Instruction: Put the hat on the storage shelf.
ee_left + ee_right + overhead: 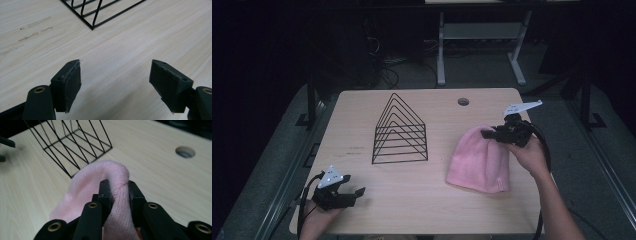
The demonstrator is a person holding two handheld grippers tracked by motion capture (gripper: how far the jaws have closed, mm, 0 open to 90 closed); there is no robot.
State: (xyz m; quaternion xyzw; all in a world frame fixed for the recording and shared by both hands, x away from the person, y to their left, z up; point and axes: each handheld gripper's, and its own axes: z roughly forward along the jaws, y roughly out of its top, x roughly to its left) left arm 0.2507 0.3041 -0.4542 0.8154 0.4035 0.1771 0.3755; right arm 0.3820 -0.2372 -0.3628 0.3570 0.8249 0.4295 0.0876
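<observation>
The left gripper [346,194] rests low at the bench's [412,200] near left corner, jaws wide and empty; mid-bench stands a black wire rack [400,131]; right of it lies a pink knit hat [479,160], its top pinched in the right gripper's [488,133] jaws.

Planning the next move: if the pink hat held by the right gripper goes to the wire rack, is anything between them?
Nothing visible: bare table lies between the pink hat and the wire rack.
</observation>
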